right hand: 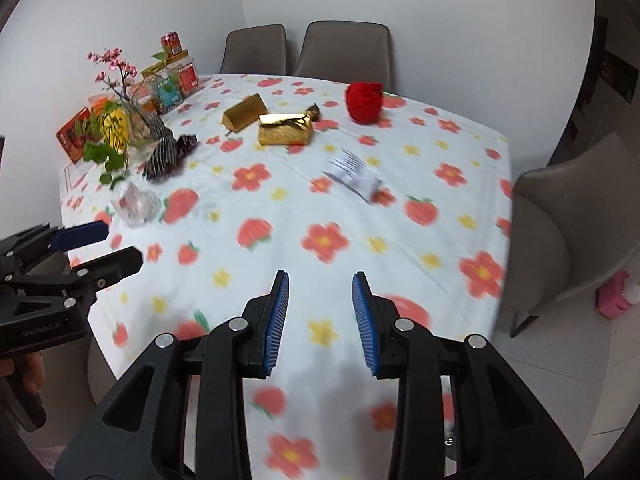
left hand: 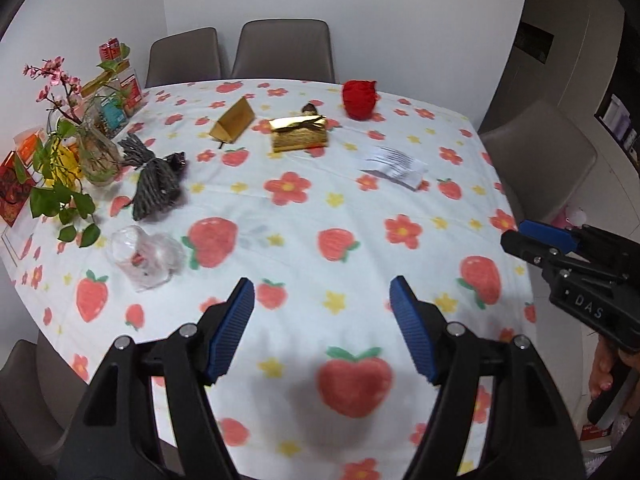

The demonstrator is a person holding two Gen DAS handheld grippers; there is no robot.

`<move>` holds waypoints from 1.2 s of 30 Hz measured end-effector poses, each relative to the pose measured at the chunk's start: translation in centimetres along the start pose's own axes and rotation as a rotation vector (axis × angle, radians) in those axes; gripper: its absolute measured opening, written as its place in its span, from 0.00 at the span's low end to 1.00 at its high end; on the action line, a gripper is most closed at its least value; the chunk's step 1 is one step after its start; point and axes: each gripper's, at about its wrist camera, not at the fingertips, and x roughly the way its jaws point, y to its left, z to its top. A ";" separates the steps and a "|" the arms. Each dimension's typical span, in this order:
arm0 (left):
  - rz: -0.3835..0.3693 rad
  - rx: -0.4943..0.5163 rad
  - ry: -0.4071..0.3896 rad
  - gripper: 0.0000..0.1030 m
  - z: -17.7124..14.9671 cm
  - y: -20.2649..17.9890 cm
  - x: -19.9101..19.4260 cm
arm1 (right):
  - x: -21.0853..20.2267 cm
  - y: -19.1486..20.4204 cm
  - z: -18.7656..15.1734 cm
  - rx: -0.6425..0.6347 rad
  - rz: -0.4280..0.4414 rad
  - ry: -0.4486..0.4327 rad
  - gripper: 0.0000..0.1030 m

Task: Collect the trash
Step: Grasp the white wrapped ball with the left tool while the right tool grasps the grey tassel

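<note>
Trash lies on the strawberry-print tablecloth (left hand: 304, 208): a clear crumpled plastic wrapper (left hand: 144, 256) (right hand: 134, 202), a grey striped wrapper (left hand: 154, 184) (right hand: 162, 156), a gold foil packet (left hand: 299, 133) (right hand: 285, 129), a gold triangular box (left hand: 233, 120) (right hand: 245, 113), a white printed paper (left hand: 394, 164) (right hand: 354, 174) and a red crumpled ball (left hand: 360, 98) (right hand: 364, 102). My left gripper (left hand: 322, 292) is open and empty above the near table edge. My right gripper (right hand: 320, 286) is open and empty, to the right of the left one.
A vase with plants and pink blossoms (left hand: 92, 148) and snack boxes (left hand: 120, 80) stand at the table's left side. Grey chairs stand behind (left hand: 284, 50) and to the right (right hand: 576, 220). A pink object (right hand: 616, 292) lies on the floor.
</note>
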 end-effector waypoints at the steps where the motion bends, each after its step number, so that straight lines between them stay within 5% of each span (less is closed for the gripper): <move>1: 0.019 0.002 -0.003 0.68 0.6 1.9 0.3 | 0.5 0.9 0.6 -0.003 -0.007 -0.001 0.31; 6: 0.046 -0.059 0.007 0.68 2.5 9.2 1.9 | 3.6 3.7 4.0 -0.025 -0.040 0.012 0.31; 14: 0.091 -0.176 0.026 0.68 2.3 14.1 3.9 | 7.4 5.3 7.4 -0.093 -0.045 0.058 0.31; 22: 0.178 -0.297 0.056 0.68 1.7 18.1 5.8 | 13.3 11.9 10.5 -0.232 0.115 0.088 0.31; 36: 0.179 -0.377 0.112 0.68 0.2 21.2 11.3 | 23.7 23.2 14.3 -0.368 0.328 0.125 0.31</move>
